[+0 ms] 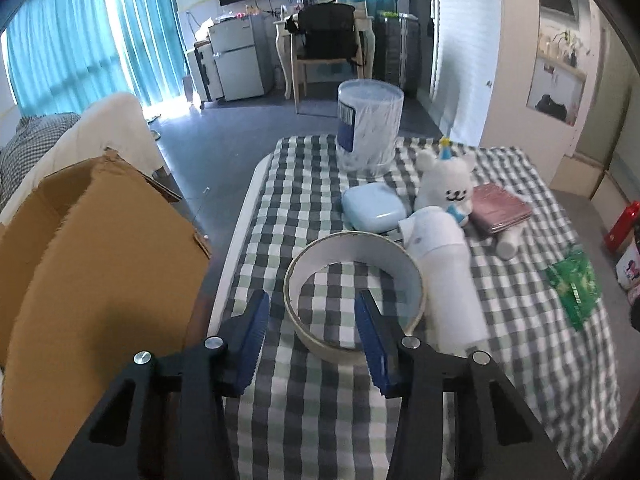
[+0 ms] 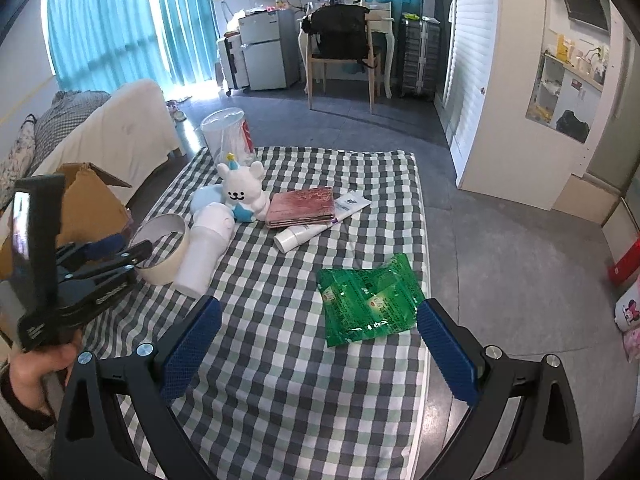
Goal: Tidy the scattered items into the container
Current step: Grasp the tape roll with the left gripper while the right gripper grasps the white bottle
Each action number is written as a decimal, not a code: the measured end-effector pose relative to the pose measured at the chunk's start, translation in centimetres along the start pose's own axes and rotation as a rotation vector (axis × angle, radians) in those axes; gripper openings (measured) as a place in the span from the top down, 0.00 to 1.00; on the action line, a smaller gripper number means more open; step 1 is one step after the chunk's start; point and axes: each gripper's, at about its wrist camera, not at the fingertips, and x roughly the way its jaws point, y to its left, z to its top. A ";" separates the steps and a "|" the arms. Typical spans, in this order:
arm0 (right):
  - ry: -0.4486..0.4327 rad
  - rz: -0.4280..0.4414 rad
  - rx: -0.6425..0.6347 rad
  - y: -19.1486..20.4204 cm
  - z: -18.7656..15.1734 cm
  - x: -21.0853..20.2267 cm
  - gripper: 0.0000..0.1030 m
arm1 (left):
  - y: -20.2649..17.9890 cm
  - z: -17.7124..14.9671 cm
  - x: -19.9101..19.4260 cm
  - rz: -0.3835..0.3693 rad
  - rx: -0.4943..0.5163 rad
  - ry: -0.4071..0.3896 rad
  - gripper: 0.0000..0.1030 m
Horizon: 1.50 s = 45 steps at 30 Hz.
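A roll of wide tape [image 1: 354, 294] lies flat on the checked table [image 1: 320, 420]. My left gripper [image 1: 312, 332] is open, one finger outside the roll's near wall and one inside the ring. It also shows in the right wrist view [image 2: 120, 250] at the tape [image 2: 164, 252]. My right gripper [image 2: 320, 344] is open and empty, just short of a green packet [image 2: 368, 300]. An open cardboard box [image 1: 88, 280] stands left of the table. A white cylinder [image 1: 448, 280], blue case [image 1: 372, 206], plush bear [image 1: 448, 180], pink wallet [image 1: 500, 208] and white tube [image 2: 320, 224] lie further back.
A clear plastic tub [image 1: 370, 124] stands at the table's far end. A sofa with white cover [image 2: 112, 132] is on the left. A chair [image 2: 340, 48], fridge [image 2: 268, 52] and suitcase [image 2: 420, 56] stand at the back wall. Red and pink items [image 2: 628, 280] lie on the floor, right.
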 end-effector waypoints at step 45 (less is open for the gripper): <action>0.059 0.014 -0.066 9.0 2.6 6.8 0.04 | 7.6 0.6 -11.4 -0.006 -0.119 -0.215 0.93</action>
